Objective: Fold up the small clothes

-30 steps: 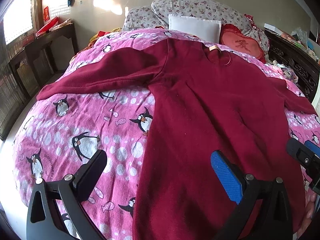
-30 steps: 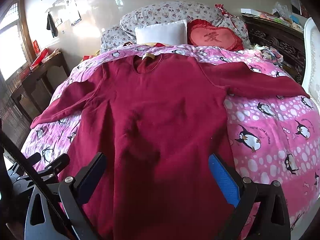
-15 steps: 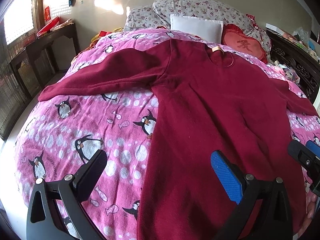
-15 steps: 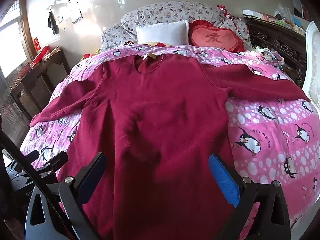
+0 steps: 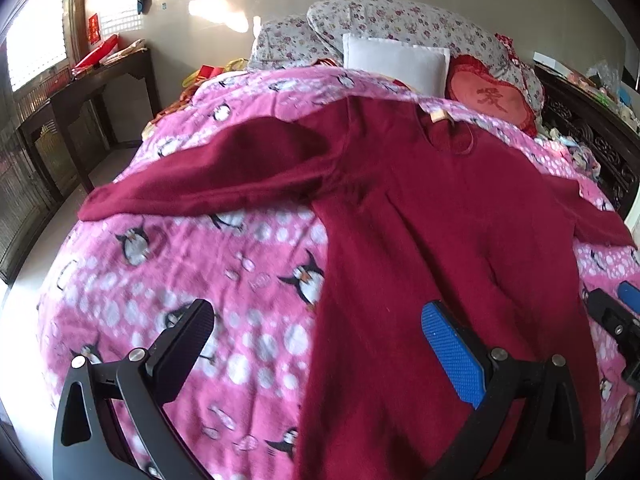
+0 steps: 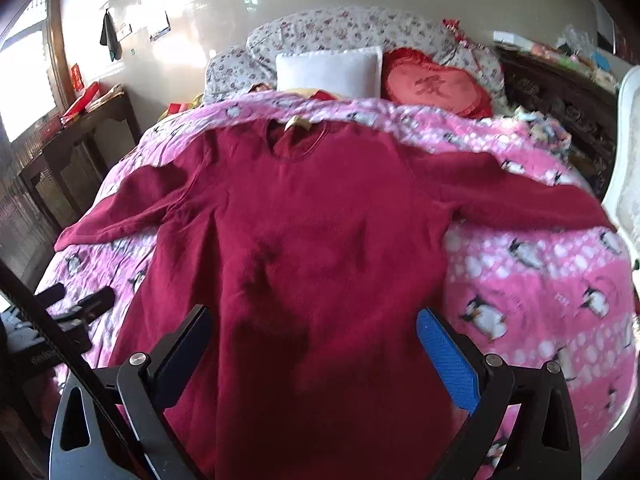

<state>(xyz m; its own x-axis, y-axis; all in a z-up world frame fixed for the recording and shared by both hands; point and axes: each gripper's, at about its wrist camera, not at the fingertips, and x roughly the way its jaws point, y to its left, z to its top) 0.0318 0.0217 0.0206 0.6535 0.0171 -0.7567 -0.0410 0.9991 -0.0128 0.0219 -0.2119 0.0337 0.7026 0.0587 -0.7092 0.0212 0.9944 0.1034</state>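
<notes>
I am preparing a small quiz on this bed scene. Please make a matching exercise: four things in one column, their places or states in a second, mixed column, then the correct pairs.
Things:
1. dark red long-sleeved sweater
2. plain white rectangular pillow
3. red heart-shaped cushion
4. left gripper

Places or states:
A. open, holding nothing
B. right of the white pillow
C. spread flat, sleeves out
D. against the floral pillows

Pairs: 1-C, 2-D, 3-B, 4-A

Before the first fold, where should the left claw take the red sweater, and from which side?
Probably the left sleeve's cuff: it lies flat and spread out on the quilt, its end free. Come from the bed's left edge with the open left claw, then carry it across the sweater.
</notes>
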